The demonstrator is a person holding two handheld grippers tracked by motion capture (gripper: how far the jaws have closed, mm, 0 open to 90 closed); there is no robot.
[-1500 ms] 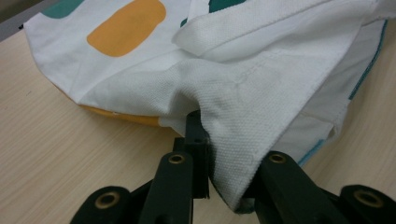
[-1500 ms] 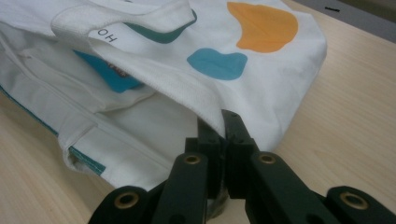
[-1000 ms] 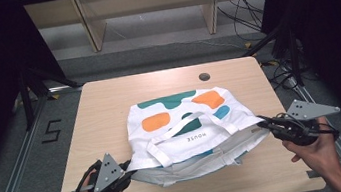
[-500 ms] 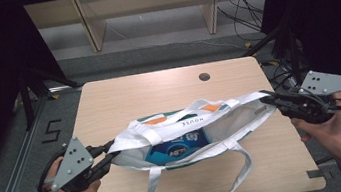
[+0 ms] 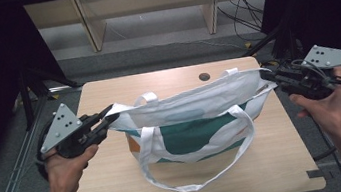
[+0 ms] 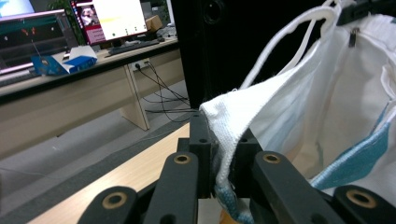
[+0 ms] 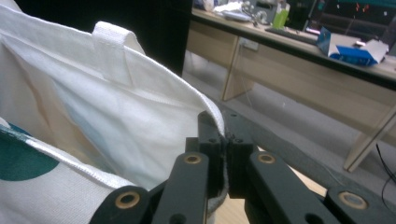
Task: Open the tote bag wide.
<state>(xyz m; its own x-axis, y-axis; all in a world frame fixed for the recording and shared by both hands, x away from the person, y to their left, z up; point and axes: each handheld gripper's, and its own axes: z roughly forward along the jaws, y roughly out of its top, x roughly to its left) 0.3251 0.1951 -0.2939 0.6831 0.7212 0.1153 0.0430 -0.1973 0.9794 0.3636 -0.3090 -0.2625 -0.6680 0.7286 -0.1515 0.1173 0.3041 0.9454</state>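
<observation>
A white tote bag [image 5: 195, 107] with green, teal and orange shapes hangs stretched between my two grippers above the wooden table [image 5: 121, 189]. My left gripper [image 5: 107, 121] is shut on the bag's left top corner; its own view shows the cloth [image 6: 229, 135] pinched between the jaws. At the other end my right gripper [image 5: 265, 75] is shut on the right top corner, with the hem [image 7: 205, 109] clamped in its own view. One long handle [image 5: 195, 178] droops in a loop onto the table; the other handle [image 5: 146, 98] stands up at the rim.
A small dark hole [image 5: 203, 76] sits near the table's far edge. Wooden shelving [image 5: 146, 8] and cables [image 5: 242, 10] lie on the floor beyond. In the gripper views, desks with monitors [image 6: 107, 18] and a blue box [image 7: 348, 49] stand far off.
The bag lay flat on the table a second ago. Both grippers have lifted its top corners and pulled them apart, so it now hangs upright with its mouth stretched flat.
</observation>
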